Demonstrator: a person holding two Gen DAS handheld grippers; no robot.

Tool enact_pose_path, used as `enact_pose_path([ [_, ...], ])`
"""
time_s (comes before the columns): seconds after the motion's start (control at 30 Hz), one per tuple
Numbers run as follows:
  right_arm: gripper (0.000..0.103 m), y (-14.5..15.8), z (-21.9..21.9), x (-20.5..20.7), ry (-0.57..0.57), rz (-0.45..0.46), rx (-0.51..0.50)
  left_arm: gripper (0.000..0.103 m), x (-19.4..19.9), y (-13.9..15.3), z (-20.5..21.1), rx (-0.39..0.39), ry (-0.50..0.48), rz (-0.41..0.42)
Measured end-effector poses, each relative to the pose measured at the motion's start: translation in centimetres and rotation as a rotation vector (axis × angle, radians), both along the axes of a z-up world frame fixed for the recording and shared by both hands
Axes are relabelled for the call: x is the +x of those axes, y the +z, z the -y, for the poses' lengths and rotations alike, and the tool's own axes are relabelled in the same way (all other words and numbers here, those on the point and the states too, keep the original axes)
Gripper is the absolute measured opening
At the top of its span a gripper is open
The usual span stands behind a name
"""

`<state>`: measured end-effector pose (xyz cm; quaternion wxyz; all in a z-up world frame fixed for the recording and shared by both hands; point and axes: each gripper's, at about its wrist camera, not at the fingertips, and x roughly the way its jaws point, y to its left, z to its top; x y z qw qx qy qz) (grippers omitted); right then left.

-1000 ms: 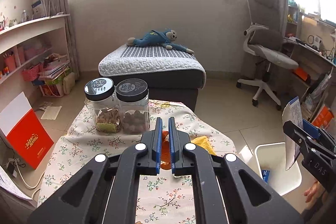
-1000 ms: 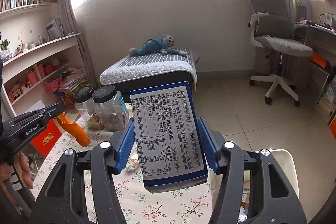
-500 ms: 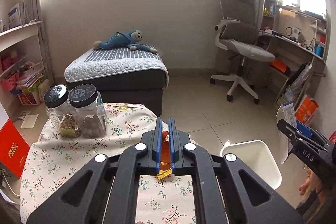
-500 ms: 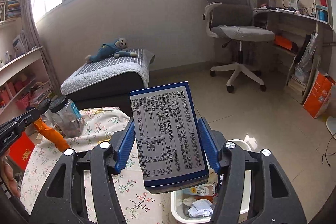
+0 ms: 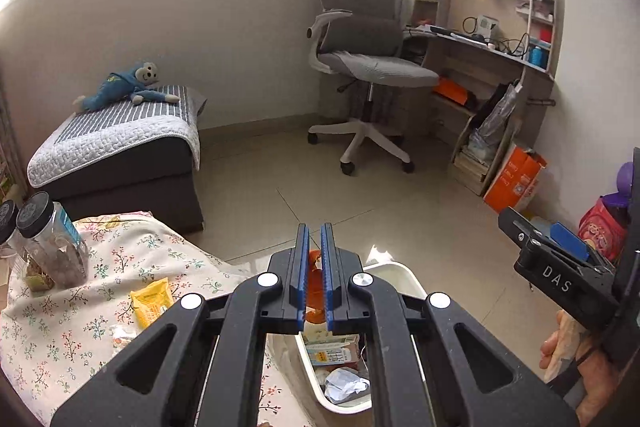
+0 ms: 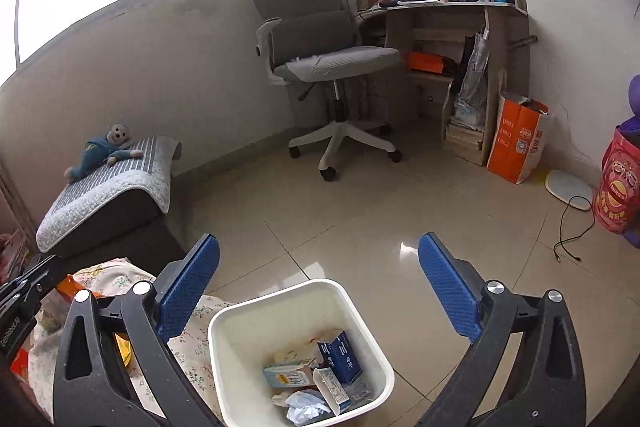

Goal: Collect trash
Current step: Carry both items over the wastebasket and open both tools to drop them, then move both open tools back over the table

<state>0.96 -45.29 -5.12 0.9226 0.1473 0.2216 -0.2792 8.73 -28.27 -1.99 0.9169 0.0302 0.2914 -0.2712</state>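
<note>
My left gripper (image 5: 314, 277) is shut on an orange wrapper (image 5: 314, 291) and holds it over the near edge of the white trash bin (image 5: 404, 277). My right gripper (image 6: 318, 287) is open and empty above the same bin (image 6: 240, 319). The blue and white box (image 6: 340, 351) lies inside the bin among cartons and crumpled paper. A yellow packet (image 5: 152, 301) and a small clear wrapper (image 5: 120, 337) lie on the floral tablecloth (image 5: 60, 339). The right gripper shows at the right of the left wrist view (image 5: 560, 275).
Two black-lidded jars (image 5: 48, 247) stand at the table's left. A dark ottoman with a quilt and blue plush toy (image 5: 120, 147) is behind the table. An office chair (image 6: 332, 67), a desk (image 6: 452, 27) and an orange box (image 6: 518, 139) stand across the tiled floor.
My right gripper has opened and the blue and white box has dropped into the bin. Both grippers have swung right, from over the table to over the bin.
</note>
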Motion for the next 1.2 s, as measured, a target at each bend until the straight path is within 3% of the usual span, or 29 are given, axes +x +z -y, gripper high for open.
enact_pose_path([
  [0.13,0.096,-0.1,1.9,-1.2,-0.072,0.008,0.008,0.008,0.9,-0.1,3.4,-0.038,-0.062,-0.068],
  [0.2,0.096,0.0,2.2,-1.7,-0.102,0.011,-0.004,0.037,1.3,0.0,4.5,-0.043,-0.048,-0.092],
  [0.23,0.096,0.1,2.2,-2.0,-0.116,0.014,-0.013,0.060,1.4,0.2,4.5,-0.049,-0.023,-0.086],
  [0.3,0.096,0.3,2.2,-2.3,-0.136,0.025,-0.029,0.063,1.1,0.7,4.2,-0.047,0.023,-0.041],
  [0.4,0.096,0.5,1.3,-2.6,-0.150,0.045,-0.029,0.065,0.4,1.2,3.9,0.023,0.096,0.049],
  [0.53,0.096,0.7,-0.4,-2.4,-0.139,0.083,0.014,0.084,-0.9,1.5,2.0,0.065,0.210,0.174],
  [0.77,0.096,1.0,-5.0,-0.7,-0.059,0.096,-0.052,0.087,-1.6,1.1,-2.8,0.091,0.335,0.259],
  [1.2,0.096,0.6,-13.7,2.8,0.132,0.050,-0.130,0.090,-0.5,-0.3,-12.7,0.109,0.492,0.203],
])
